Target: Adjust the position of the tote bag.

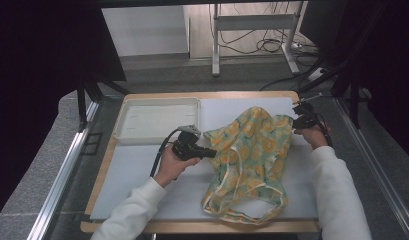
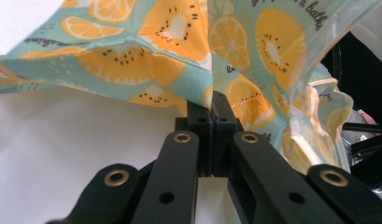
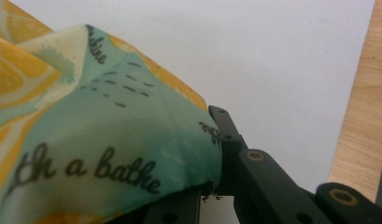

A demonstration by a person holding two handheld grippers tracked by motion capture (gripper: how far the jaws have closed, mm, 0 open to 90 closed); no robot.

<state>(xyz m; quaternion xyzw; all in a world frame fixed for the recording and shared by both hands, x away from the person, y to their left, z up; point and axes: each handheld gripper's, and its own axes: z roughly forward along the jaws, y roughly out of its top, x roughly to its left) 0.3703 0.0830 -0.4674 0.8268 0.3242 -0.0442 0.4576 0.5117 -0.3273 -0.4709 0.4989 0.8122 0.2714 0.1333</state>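
A fruit-print cloth bag point(image 1: 249, 150), teal with orange and lemon slices and black lettering, lies spread across the right half of the white mat point(image 1: 137, 170) that covers the wooden desk point(image 1: 104, 165). Its cream-edged handles point(image 1: 242, 207) loop toward the near edge of the mat. The left gripper point(image 1: 212, 152) comes in from the left at the bag's left edge, and in the left gripper view its fingers point(image 2: 201, 122) are pressed together with a fold of the printed cloth pinched between them, the rest of the bag point(image 2: 179, 51) lifting up and away above the tips. The right gripper point(image 1: 297, 121) holds the bag's far right corner near the desk's right edge; in the right gripper view its fingers point(image 3: 226, 128) are clamped on that corner, and the cloth point(image 3: 100, 149) drapes over one of them and hides it, with the mat and a strip of bare wood beyond. A white tray point(image 1: 157, 120) sits on the far left part of the desk, well apart from the bag
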